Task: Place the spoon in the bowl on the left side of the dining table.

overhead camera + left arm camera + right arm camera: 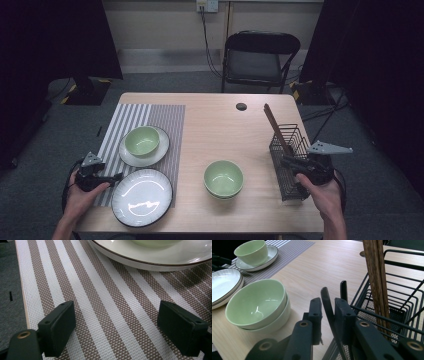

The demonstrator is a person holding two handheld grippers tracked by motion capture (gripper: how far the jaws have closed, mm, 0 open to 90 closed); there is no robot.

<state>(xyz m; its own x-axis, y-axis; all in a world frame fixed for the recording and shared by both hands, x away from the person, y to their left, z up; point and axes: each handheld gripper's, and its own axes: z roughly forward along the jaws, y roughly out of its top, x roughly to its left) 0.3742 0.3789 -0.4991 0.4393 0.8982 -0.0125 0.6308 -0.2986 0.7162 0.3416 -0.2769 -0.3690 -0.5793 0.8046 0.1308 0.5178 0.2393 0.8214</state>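
Your wooden table (220,125) fronts a black folding chair (260,55) at 12 o'clock. Your right gripper (328,315) clamps a dark utensil handle (327,305) at the wire caddy (290,155), 3 o'clock; your left gripper (116,325) gapes empty over the striped placemat (107,302)

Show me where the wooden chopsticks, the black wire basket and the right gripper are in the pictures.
wooden chopsticks (375,277), right gripper view, on the middle of the upright sticks.
black wire basket (299,135), high view, on its far rim.
right gripper (327,315), right gripper view, between its two jaw tips, where a black handle stands.

Recording studio or lab; black curtains (55,40), grey carpet (45,130), lone folding chair (260,60).
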